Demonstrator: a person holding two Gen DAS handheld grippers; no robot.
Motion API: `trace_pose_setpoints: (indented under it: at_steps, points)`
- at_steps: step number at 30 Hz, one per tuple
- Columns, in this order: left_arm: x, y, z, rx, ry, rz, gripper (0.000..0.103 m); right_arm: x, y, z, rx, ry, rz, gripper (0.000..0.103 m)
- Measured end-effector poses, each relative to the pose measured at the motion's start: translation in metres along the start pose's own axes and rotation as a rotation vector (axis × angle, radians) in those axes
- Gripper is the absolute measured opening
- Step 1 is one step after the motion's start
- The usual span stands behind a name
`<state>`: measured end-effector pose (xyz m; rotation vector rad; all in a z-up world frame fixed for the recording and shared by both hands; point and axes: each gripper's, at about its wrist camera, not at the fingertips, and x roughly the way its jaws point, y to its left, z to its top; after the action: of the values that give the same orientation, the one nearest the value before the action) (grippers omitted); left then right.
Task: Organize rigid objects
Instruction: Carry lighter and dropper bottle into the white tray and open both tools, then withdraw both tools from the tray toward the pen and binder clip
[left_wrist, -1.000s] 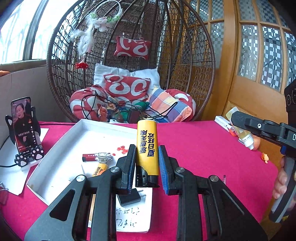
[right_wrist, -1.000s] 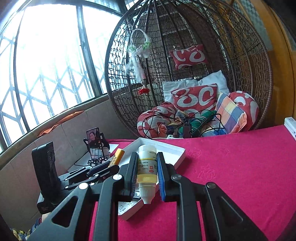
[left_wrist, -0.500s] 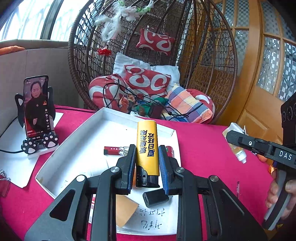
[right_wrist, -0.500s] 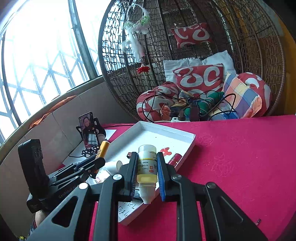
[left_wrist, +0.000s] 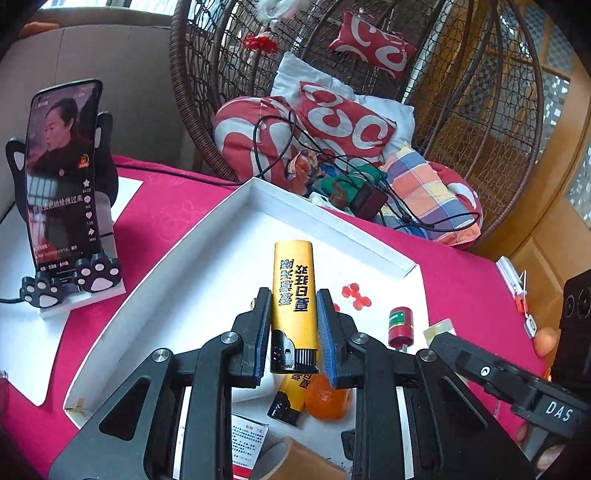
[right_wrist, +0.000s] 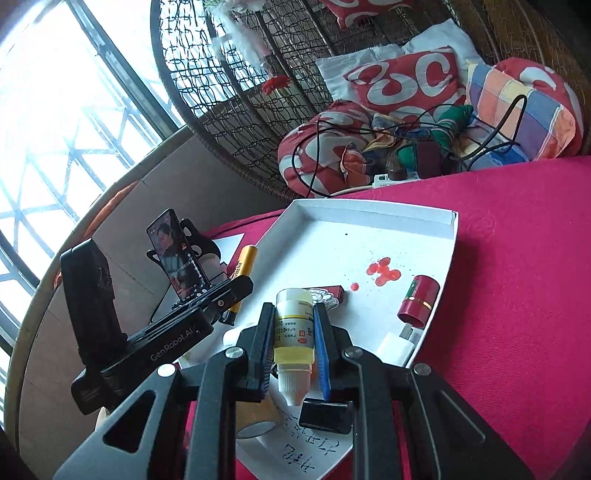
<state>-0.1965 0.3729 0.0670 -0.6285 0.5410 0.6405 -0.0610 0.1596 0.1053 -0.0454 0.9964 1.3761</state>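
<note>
The yellow lighter (left_wrist: 293, 295), clamped in the left hand-held gripper (left_wrist: 293, 332), and the dropper bottle (right_wrist: 293, 332), clamped in the right hand-held gripper (right_wrist: 293, 345), have both come over the white tray (left_wrist: 221, 210) on the worktop (right_wrist: 517, 295); release looks near.

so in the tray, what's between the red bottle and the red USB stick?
Right wrist view: only loose red beads on bare tray floor between the red bottle and the USB stick.

Glossy plastic lighter (left_wrist: 293, 295); matt white card tray (left_wrist: 207, 236) (cloth (left_wrist: 461, 280) felt-like).
</note>
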Motion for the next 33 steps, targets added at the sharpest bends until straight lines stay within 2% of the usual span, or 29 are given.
trace_pose_setpoints:
  at_steps: [5,6,7,8,9,10,12,14,15,16,20,23,28,33]
  points:
    - [0.000,0.006,-0.003,-0.049,0.001,0.008,0.024,0.025,-0.003,-0.005,0.023,0.019,-0.019,0.020]
    - [-0.002,0.006,-0.003,-0.055,-0.003,0.014,0.027,0.026,-0.004,-0.006,0.032,0.017,-0.014,0.021]
    - [-0.004,0.006,-0.002,-0.067,-0.012,0.017,0.046,0.025,-0.006,-0.006,0.043,0.014,-0.011,0.023]
    - [-0.008,0.007,-0.001,-0.078,-0.025,0.019,0.082,0.025,-0.008,-0.007,0.056,0.011,-0.007,0.027]
    - [-0.012,0.007,-0.001,-0.087,-0.048,0.019,0.094,0.022,-0.010,-0.007,0.068,0.002,-0.014,0.044]
    - [-0.019,0.006,-0.001,-0.093,-0.079,0.024,0.103,0.018,-0.012,-0.008,0.083,-0.015,-0.020,0.069]
    - [-0.032,0.004,-0.002,-0.100,-0.130,0.058,0.103,0.005,-0.018,-0.008,0.128,-0.066,-0.001,0.090]
    - [-0.043,0.001,-0.003,-0.109,-0.164,0.079,0.103,-0.007,-0.024,-0.008,0.168,-0.099,0.005,0.093]
    - [-0.048,-0.002,-0.003,-0.112,-0.179,0.071,0.103,-0.014,-0.027,-0.009,0.189,-0.116,0.022,0.101]
    - [-0.053,-0.005,-0.004,-0.112,-0.192,0.063,0.103,-0.020,-0.031,-0.010,0.212,-0.133,0.045,0.103]
    - [-0.073,-0.026,-0.011,-0.086,-0.243,0.034,0.103,-0.047,-0.040,-0.016,0.281,-0.200,0.096,0.103]
    - [-0.091,-0.042,-0.019,-0.067,-0.289,0.001,0.103,-0.074,-0.038,-0.020,0.278,-0.276,0.124,0.103]
    - [-0.112,-0.066,-0.030,-0.026,-0.320,-0.054,0.103,-0.128,-0.029,-0.024,0.205,-0.429,0.138,0.103]
    - [-0.112,-0.090,-0.042,0.033,-0.296,-0.097,0.103,-0.181,-0.014,-0.032,0.091,-0.604,0.104,0.103]
